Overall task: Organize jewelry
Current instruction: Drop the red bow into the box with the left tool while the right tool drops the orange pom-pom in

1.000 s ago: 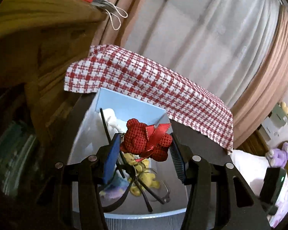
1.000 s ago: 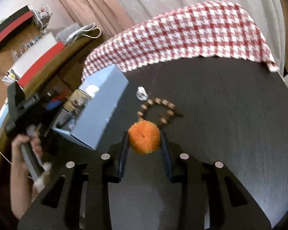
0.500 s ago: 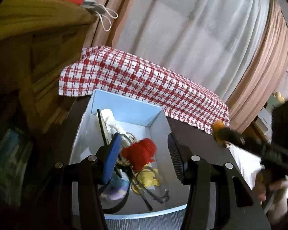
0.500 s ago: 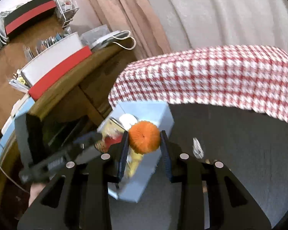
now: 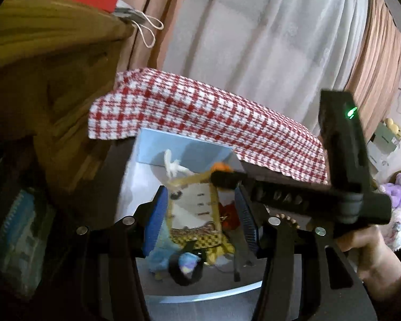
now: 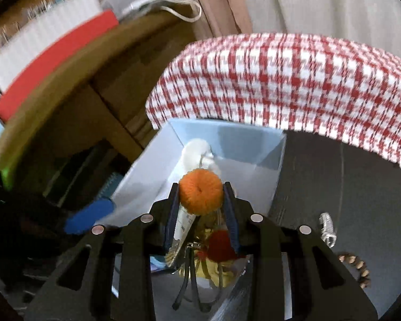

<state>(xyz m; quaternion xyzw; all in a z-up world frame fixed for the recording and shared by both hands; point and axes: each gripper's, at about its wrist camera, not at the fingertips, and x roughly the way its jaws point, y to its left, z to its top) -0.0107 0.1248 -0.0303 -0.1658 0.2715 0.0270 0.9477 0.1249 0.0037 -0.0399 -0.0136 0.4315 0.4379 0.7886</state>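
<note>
Your right gripper (image 6: 201, 200) pinches the orange pompom (image 6: 200, 191) mid-frame above the blue box (image 6: 152, 165); left gripper (image 5: 197, 219) gapes empty. Next, release.

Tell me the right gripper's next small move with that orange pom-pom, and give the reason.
Probably open the right gripper and let go. It is shut on the orange pom-pom, which hangs over the inside of the blue box, above the red piece already in it. The left gripper is open and holds nothing, so it should not obstruct the drop.
</note>
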